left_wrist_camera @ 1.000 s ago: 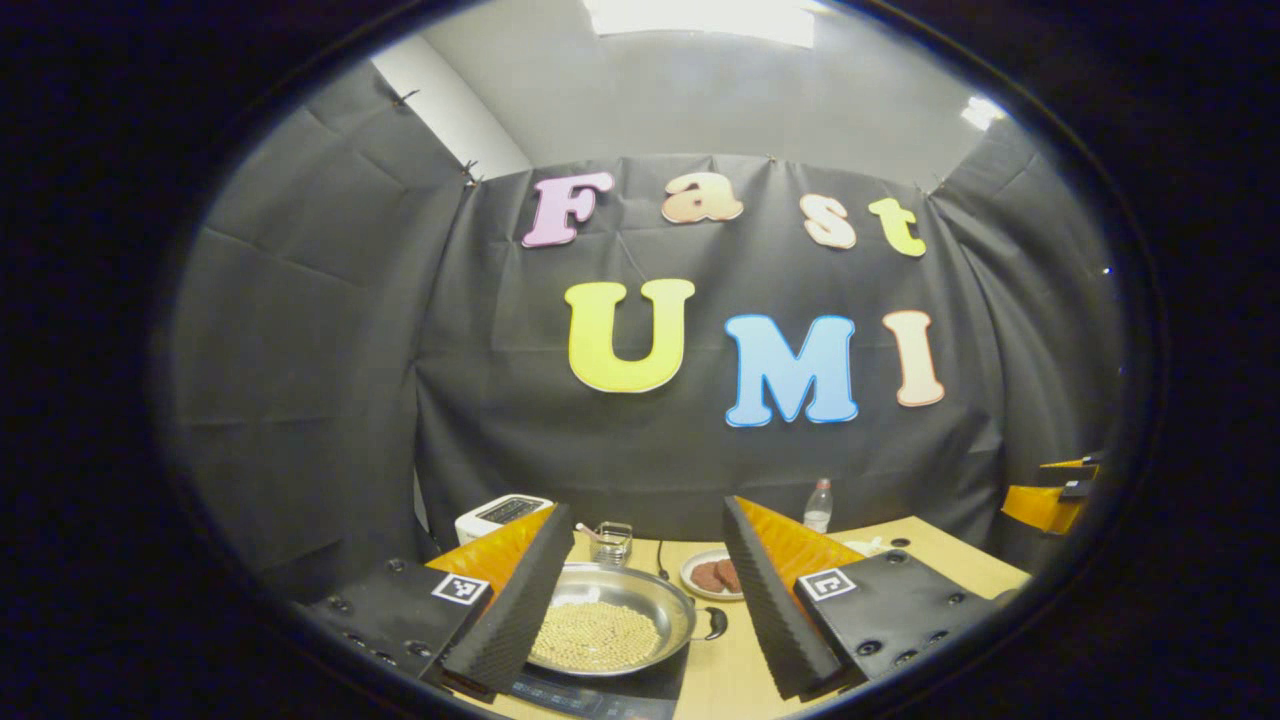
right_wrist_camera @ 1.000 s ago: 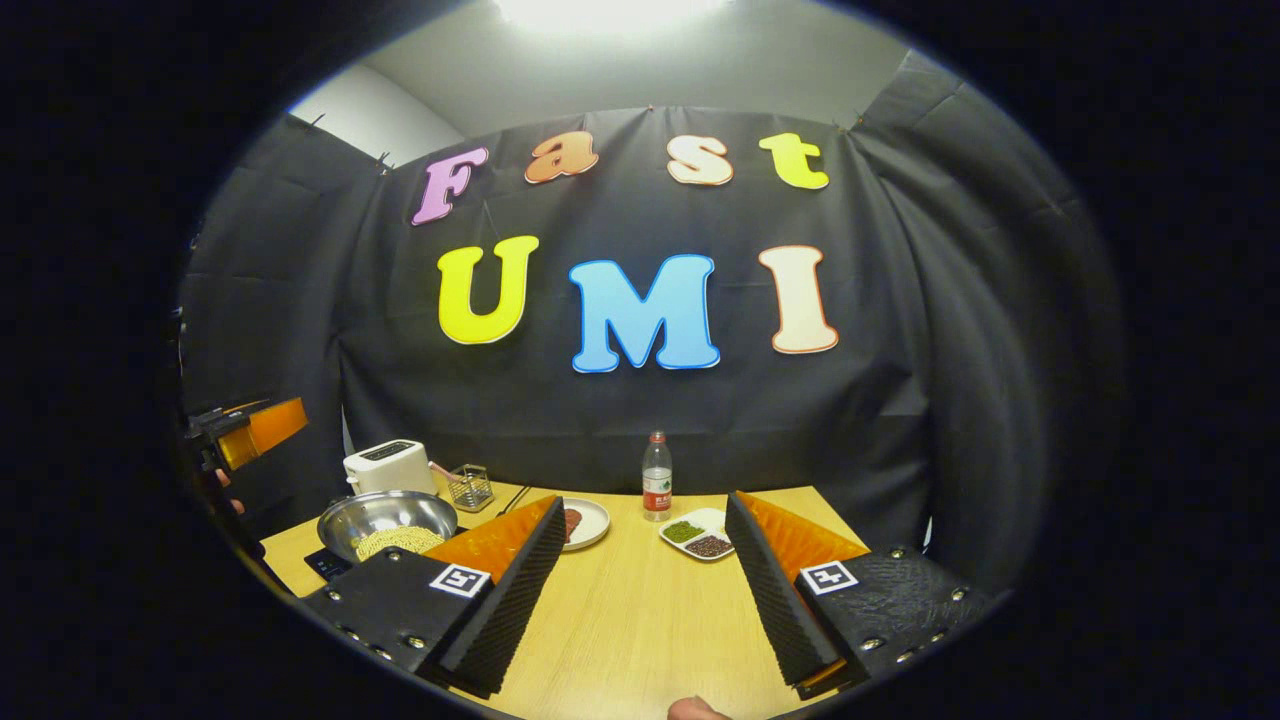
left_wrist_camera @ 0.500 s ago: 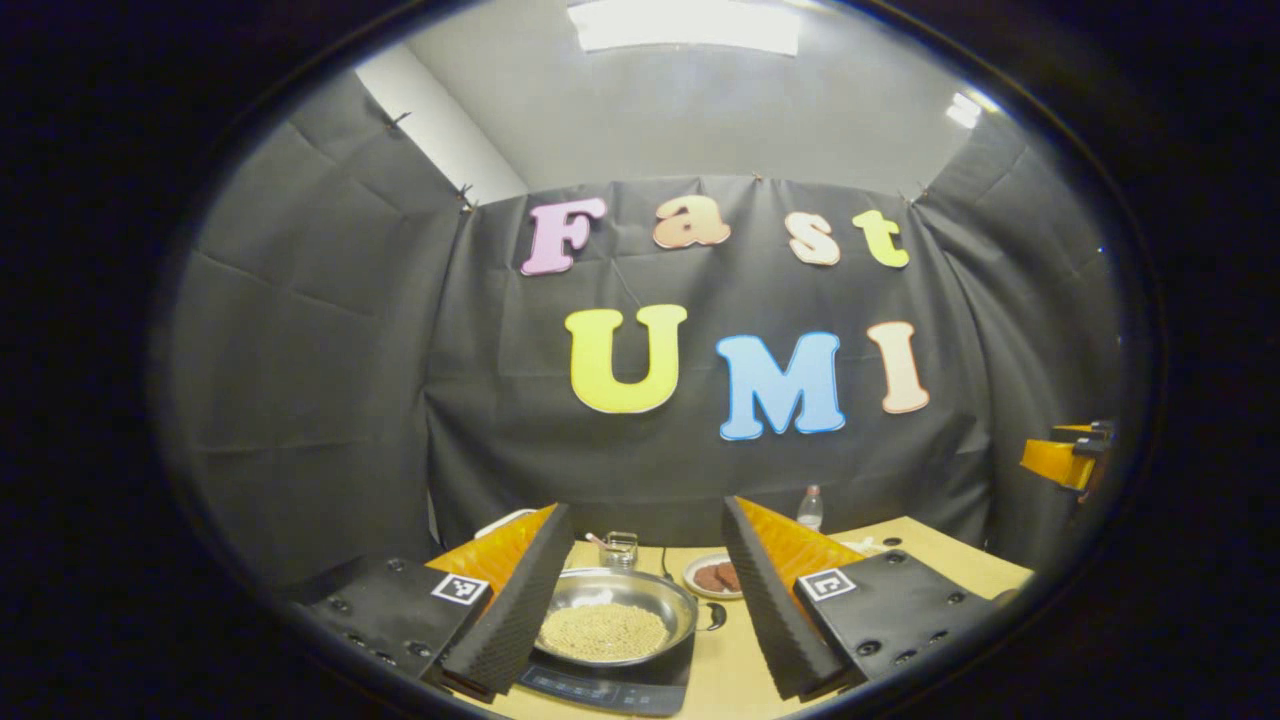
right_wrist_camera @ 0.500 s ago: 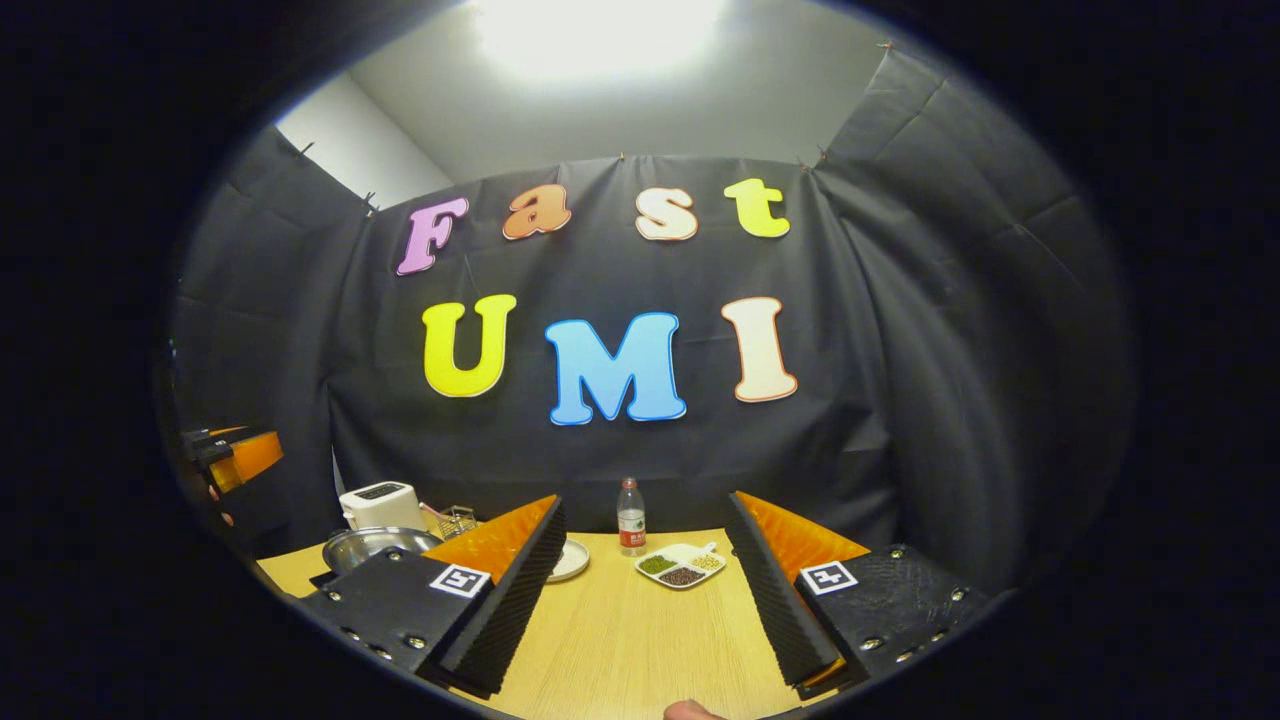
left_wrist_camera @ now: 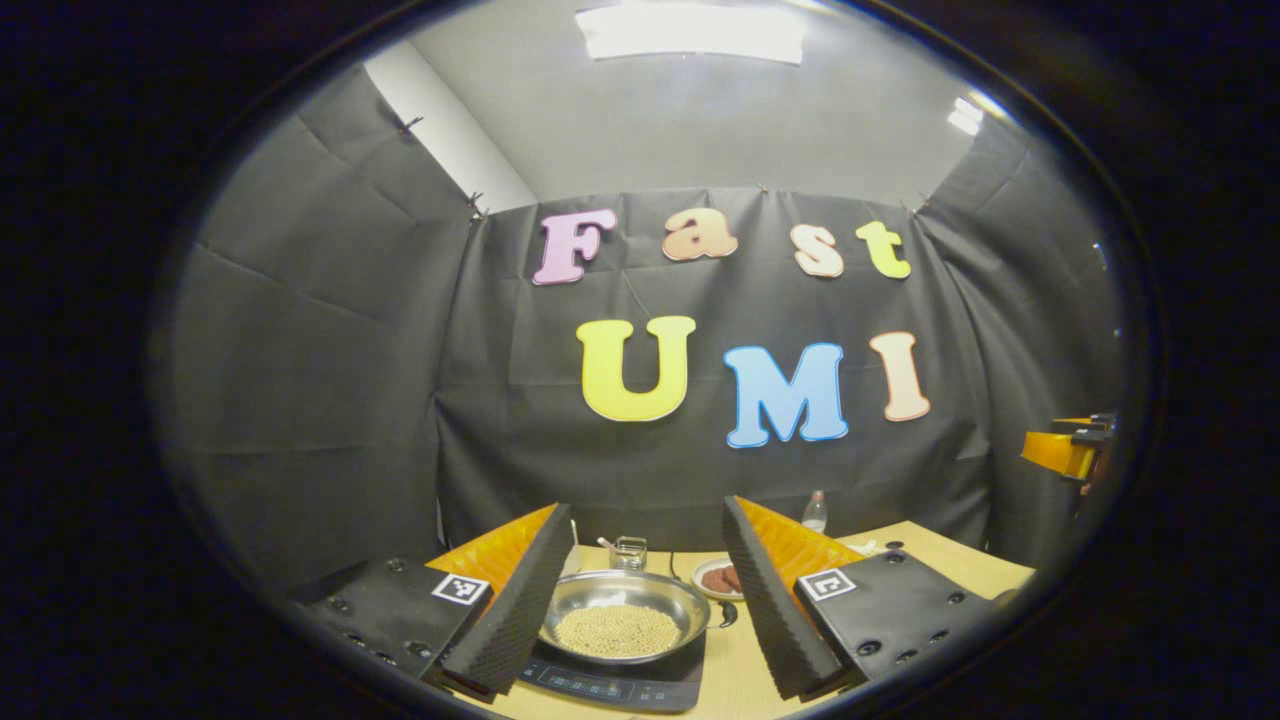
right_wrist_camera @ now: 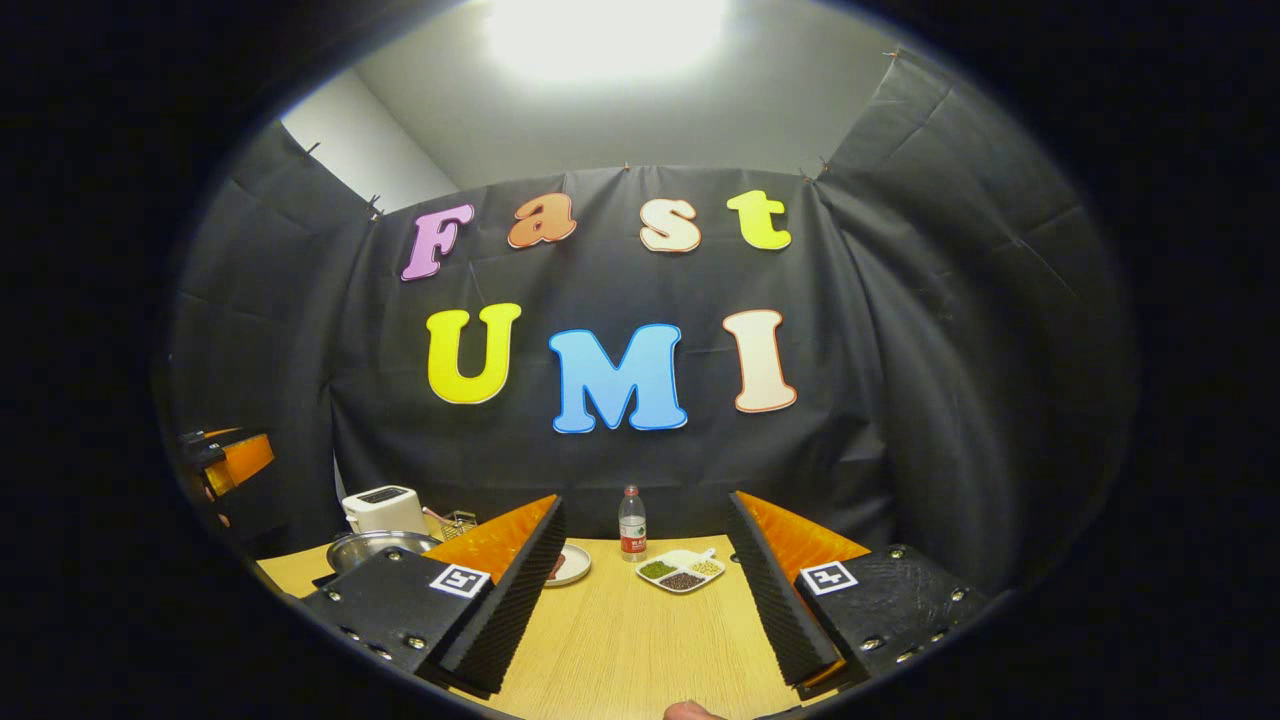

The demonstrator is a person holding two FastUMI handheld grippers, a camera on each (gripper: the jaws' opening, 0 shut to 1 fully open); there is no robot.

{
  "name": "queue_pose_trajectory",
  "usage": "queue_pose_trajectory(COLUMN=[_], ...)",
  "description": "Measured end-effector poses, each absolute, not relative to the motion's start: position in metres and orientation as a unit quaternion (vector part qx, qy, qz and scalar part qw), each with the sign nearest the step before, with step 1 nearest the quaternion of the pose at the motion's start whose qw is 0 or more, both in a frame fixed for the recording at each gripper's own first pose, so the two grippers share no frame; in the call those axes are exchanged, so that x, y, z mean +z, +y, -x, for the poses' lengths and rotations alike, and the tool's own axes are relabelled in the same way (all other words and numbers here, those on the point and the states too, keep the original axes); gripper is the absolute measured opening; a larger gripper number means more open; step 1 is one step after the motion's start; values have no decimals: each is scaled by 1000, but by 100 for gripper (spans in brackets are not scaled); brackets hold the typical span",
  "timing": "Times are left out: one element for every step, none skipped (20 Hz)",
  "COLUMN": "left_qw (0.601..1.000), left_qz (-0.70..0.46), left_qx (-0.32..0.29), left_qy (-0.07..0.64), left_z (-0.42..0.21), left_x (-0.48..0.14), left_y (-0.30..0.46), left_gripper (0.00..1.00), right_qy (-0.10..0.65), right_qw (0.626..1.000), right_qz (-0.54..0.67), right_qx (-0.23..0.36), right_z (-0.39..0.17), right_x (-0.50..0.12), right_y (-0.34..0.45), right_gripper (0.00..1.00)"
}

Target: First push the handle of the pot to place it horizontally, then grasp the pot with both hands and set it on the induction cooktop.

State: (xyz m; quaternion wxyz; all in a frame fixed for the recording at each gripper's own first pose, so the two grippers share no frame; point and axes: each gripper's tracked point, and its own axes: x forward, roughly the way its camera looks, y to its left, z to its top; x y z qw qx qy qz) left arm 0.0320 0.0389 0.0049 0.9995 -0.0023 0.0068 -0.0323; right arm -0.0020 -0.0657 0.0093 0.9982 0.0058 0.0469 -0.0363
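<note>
Steel pot: your round pan of pale beans (left_wrist_camera: 622,618) sits on the black induction cooktop (left_wrist_camera: 612,683), handle at 3 o'clock.
Left gripper (left_wrist_camera: 648,600): jaws wide, empty.
Right gripper (right_wrist_camera: 645,590): jaws wide, empty, over your wooden table (right_wrist_camera: 640,650).

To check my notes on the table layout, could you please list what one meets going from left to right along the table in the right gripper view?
Toaster → pot → wire basket → round plate → water bottle → divided dish of beans.
</note>
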Motion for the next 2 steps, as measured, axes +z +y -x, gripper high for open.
queue_pose_trajectory(left_qw=[999,999], left_qz=[1,1], left_qx=[-32,-31], left_qy=[6,7], left_z=[-33,-33], left_x=[4,5], left_y=[41,43], left_gripper=[99,96], right_qy=[45,43], right_qw=[998,998], right_qz=[-6,-5], right_qx=[-37,-37], right_z=[1,0], right_x=[10,11], right_y=[-66,-65], right_gripper=[97,97])
